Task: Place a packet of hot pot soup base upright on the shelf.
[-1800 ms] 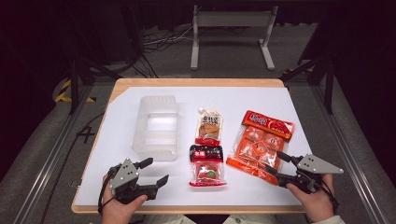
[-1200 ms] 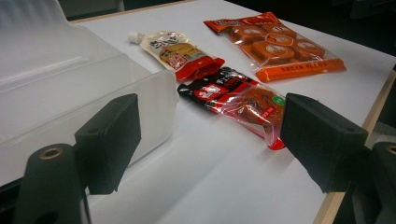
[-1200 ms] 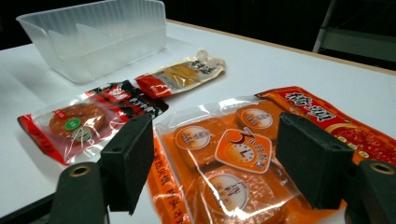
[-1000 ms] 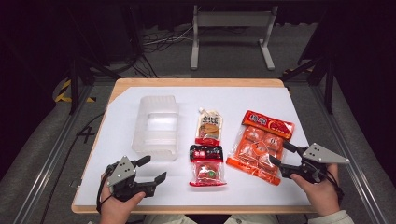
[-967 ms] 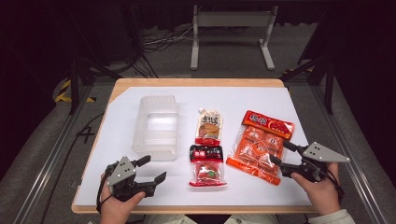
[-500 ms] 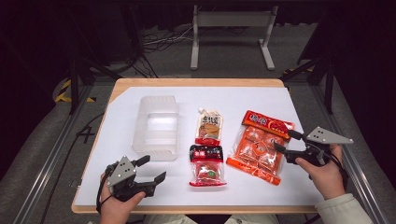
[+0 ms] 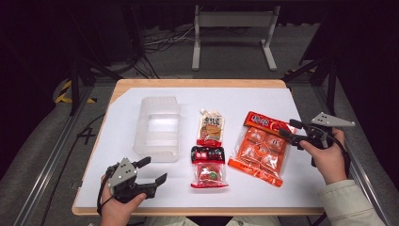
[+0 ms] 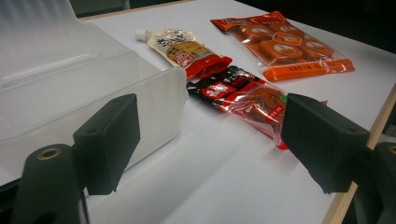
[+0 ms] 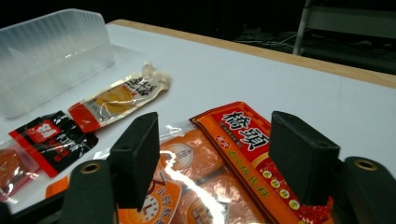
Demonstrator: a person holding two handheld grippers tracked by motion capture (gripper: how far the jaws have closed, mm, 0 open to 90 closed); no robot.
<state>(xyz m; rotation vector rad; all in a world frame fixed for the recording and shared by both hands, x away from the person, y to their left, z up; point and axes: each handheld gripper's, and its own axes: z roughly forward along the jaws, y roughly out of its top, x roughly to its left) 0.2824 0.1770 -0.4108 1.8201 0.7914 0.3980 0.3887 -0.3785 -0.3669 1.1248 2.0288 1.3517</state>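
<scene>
The right gripper (image 7: 288, 130), jaws apart, hangs over the orange clear-plastic biscuit packet (image 7: 261, 147); the left gripper (image 7: 153, 170), also agape, rests near the translucent plastic tub (image 7: 157, 127).

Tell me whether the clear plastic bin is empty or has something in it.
Empty: the clear plastic bin shows a bare floor, and all three packets lie outside it.

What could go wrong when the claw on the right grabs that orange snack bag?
The right gripper is open over the far corner of the orange bag. A pinch there may catch only slippery film, so the bag could slide out or sag. The bag's near end lies close to the red packet, so dragging might bump that packet. The snacks inside could also get squashed.
</scene>
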